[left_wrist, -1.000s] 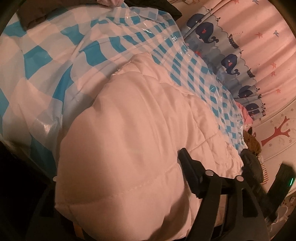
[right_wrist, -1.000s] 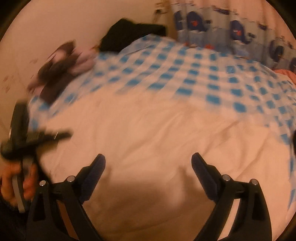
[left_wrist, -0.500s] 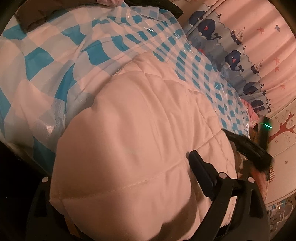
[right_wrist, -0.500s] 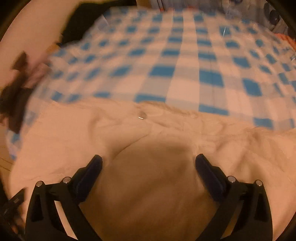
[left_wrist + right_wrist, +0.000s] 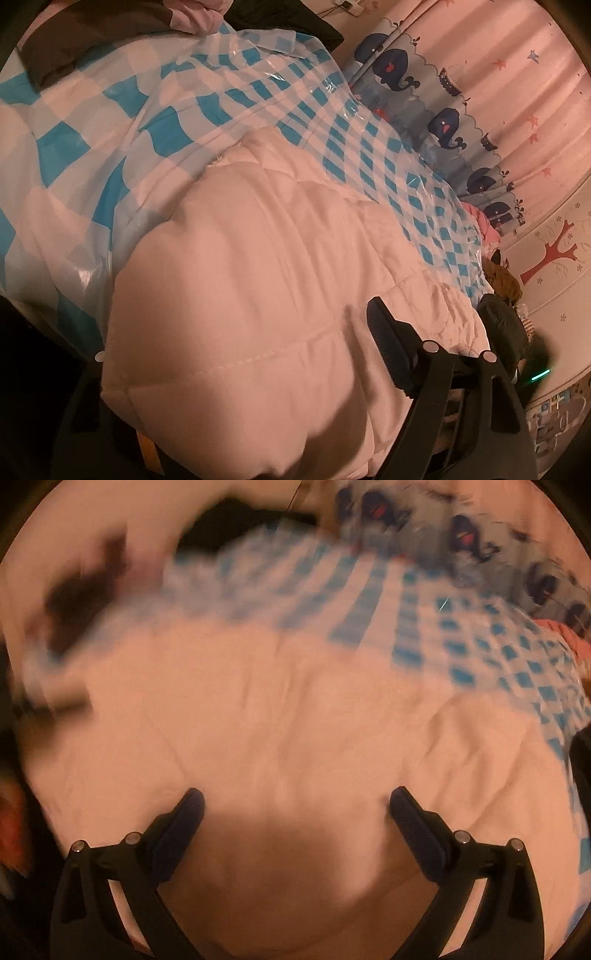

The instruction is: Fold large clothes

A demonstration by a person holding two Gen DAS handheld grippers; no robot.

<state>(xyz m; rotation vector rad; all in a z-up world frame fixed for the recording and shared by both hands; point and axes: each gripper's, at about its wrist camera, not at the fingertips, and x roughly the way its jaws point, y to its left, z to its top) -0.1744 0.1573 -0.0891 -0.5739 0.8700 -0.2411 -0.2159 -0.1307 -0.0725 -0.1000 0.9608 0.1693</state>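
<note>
A large puffy white quilted garment (image 5: 258, 288) lies on a blue-and-white checked cover (image 5: 110, 122) on a bed. In the left wrist view a thick fold of it bulges between my left gripper's (image 5: 236, 350) wide-spread fingers; the right finger (image 5: 391, 354) shows, the left finger is hidden behind the fabric. In the right wrist view the garment (image 5: 295, 720) fills the middle, blurred. My right gripper (image 5: 295, 808) is open and empty just above it.
Dark and pink clothes (image 5: 92, 33) lie at the bed's far end. A whale-print curtain (image 5: 443, 110) hangs along the far side. My right gripper's body with a green light (image 5: 532, 369) shows at the bed's right edge.
The right gripper swung back from the checked cover toward the middle of the garment, its view blurred by motion. The left gripper barely moved and keeps the fold between its fingers.
</note>
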